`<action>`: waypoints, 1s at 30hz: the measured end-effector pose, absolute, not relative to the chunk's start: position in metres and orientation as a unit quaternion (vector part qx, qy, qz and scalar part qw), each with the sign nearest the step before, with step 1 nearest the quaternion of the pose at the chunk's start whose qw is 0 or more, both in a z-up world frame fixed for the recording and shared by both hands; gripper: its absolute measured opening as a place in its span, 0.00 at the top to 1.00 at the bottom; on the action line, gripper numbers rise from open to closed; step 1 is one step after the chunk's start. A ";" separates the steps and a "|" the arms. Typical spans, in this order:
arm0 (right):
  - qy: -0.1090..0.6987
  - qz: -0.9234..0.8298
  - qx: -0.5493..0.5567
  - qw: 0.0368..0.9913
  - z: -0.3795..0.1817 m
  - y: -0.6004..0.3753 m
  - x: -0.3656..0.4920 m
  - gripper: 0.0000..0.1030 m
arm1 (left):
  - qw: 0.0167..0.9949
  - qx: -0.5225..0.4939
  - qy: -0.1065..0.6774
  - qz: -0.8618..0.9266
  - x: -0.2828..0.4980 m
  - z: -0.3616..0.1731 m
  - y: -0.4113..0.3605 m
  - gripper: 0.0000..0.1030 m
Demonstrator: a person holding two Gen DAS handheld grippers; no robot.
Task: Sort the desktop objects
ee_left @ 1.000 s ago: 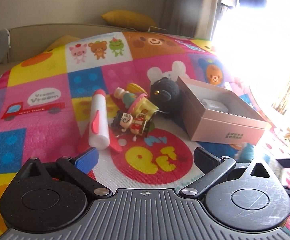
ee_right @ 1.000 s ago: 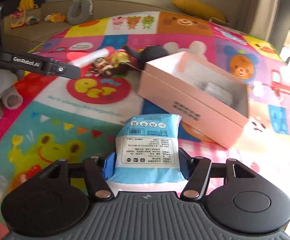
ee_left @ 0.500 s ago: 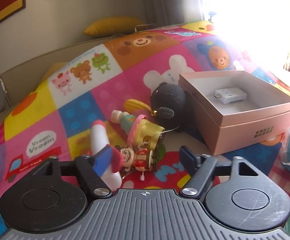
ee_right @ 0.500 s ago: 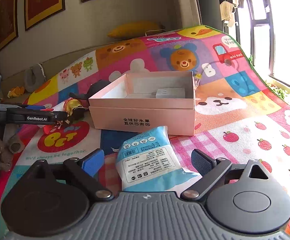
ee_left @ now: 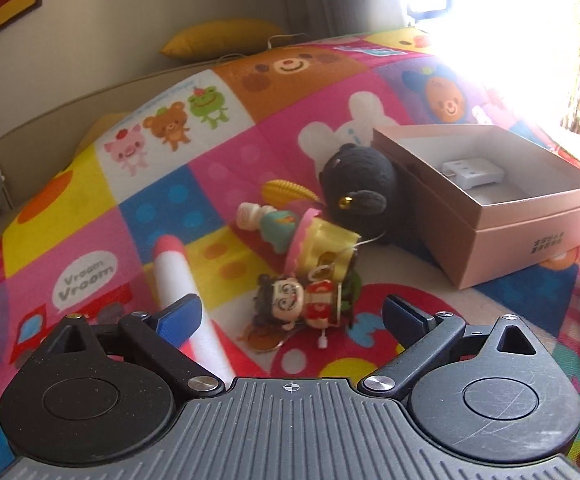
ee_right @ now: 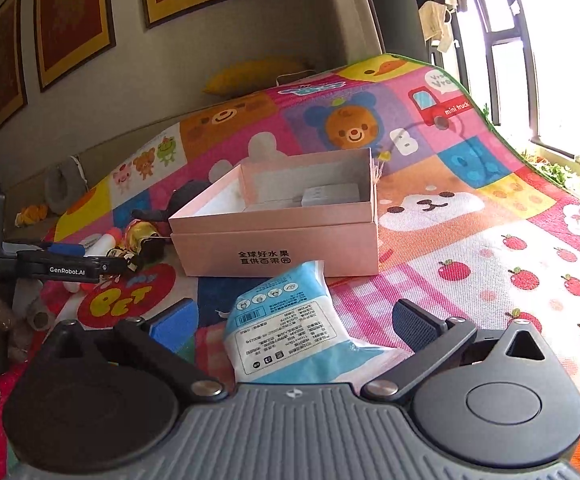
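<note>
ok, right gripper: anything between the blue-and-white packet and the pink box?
Nothing visible. The blue-and-white packet lies between the opening right gripper's pads, ungripped; only bare play mat separates it from the pink box just beyond.

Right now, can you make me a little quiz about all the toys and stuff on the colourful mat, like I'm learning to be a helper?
1. What lies inside the pink box?
2. True or false: the black plush toy sits right against the pink box.
3. Which thing lies between the fingers of the right gripper: A) the white tube with pink ends, B) the blue and white packet, C) the small doll?

Key
1. A small white adapter, nothing else that shows.
2. True.
3. B. The jaws are opening and the pads do not press on the packet.
</note>
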State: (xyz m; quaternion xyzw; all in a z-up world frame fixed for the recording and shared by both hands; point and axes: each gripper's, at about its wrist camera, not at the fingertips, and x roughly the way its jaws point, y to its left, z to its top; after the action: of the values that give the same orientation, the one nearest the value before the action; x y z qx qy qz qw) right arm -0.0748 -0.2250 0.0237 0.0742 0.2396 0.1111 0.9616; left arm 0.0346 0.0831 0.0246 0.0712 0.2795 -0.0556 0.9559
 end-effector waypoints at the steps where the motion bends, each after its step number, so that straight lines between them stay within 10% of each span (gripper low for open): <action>1: 0.240 0.112 0.075 0.961 0.023 -0.225 -0.074 0.00 | 0.955 0.064 0.282 -0.072 0.033 0.028 0.088 0.03; 12: 0.247 0.102 0.090 0.959 0.021 -0.228 -0.072 0.00 | 0.929 0.094 0.346 -0.094 0.081 0.014 0.075 0.04; 15: 0.248 0.101 0.098 0.959 0.020 -0.231 -0.072 0.00 | 0.930 0.062 0.350 -0.095 0.081 0.013 0.082 0.32; 30: 0.246 0.088 0.108 0.959 0.021 -0.232 -0.072 0.00 | 0.891 0.156 0.299 -0.305 -0.055 0.021 -0.036 0.30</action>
State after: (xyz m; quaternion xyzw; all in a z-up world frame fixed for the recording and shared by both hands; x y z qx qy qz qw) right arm -0.0724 -0.2325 0.0207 0.1079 0.2463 0.0881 0.9591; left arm -0.0548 -0.0359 0.0212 0.1561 0.2986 -0.3046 0.8909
